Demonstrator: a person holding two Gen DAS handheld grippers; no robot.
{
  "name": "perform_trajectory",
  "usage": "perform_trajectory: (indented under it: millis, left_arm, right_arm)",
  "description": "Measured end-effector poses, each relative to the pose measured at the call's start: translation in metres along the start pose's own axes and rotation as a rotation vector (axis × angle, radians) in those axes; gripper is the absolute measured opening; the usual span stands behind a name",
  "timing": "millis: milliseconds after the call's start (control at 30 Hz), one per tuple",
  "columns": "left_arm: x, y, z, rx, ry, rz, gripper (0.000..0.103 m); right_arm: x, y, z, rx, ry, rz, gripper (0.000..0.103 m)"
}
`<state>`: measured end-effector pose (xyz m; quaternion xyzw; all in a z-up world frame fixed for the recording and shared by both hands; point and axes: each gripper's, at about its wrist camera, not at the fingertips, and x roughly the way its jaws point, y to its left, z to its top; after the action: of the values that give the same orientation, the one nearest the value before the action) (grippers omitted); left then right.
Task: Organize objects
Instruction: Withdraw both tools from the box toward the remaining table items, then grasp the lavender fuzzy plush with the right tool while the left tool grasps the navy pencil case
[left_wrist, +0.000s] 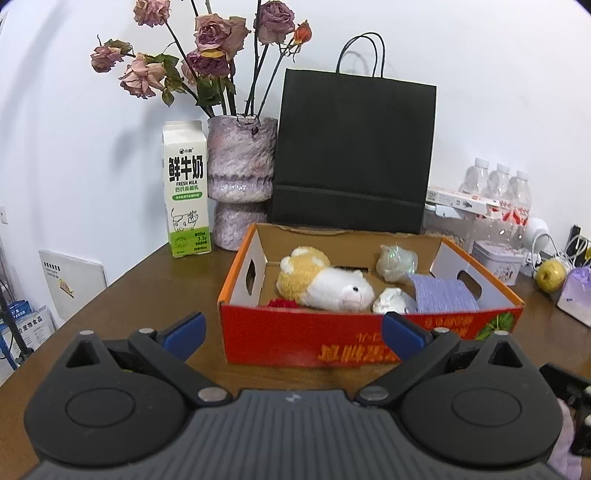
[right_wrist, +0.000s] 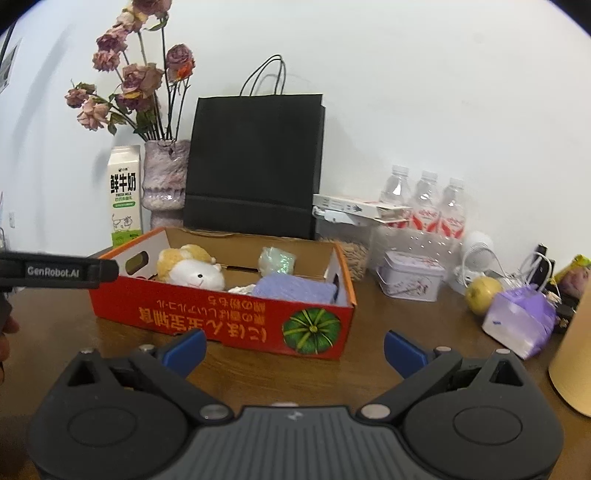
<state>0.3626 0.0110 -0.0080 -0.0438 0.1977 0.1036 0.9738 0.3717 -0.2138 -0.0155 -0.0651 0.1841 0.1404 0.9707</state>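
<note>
Nearest my lens: left gripper (left_wrist: 293, 334), blue-tipped fingers (left_wrist: 184, 329) spread wide, nothing between them, poised just short of the red cardboard box (left_wrist: 332, 339). Right gripper (right_wrist: 294, 349) the same — wide apart, empty, low over the wooden table (right_wrist: 424, 325), aimed at the box's pumpkin-printed corner.

Box sits mid-table, open side up, print inverted toward me. Inside: plush toy (left_wrist: 325, 284) on its side at left, purple cloth (left_wrist: 445, 295) folded against the right wall, a crinkly wrapped bundle (left_wrist: 395, 262) behind it, a second pale one (left_wrist: 391, 301) near the front wall. I judge the box is serving as the collection bin, so both grippers face it, ready.

Loose candidates to the right, well apart from the box: a yellow-green fruit (right_wrist: 482, 293), a purple packet (right_wrist: 521, 319), a small tin (right_wrist: 410, 277). Milk carton (left_wrist: 186, 192), vase (left_wrist: 240, 177) and black bag (left_wrist: 352, 151) stand along the wall behind.

Unclear: a red scrap beside the plush, mostly hidden by the front wall. At the right-wrist view's right edge, a tan object is cut off. Cables behind the fruit are too tangled to sort out.
</note>
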Motion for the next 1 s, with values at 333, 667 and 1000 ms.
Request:
perform_trajectory:
  millis: [333,667,1000]
  left_arm:
    - [-0.023,-0.001,-0.019,0.028,0.020,-0.033,0.103]
    - [-0.038,0.005,-0.037,0.032,0.059,-0.077,0.103]
    - [-0.044,0.021,-0.042,-0.006,0.084,-0.094,0.103]
  right_arm:
    - [-0.028,-0.015,-0.021,0.051,0.010,-0.022,0.103]
    - [-0.044,-0.030,-0.057,0.106,0.082,-0.059,0.103]
    - [-0.043,-0.028,-0.065,0.146,0.086,-0.042,0.103]
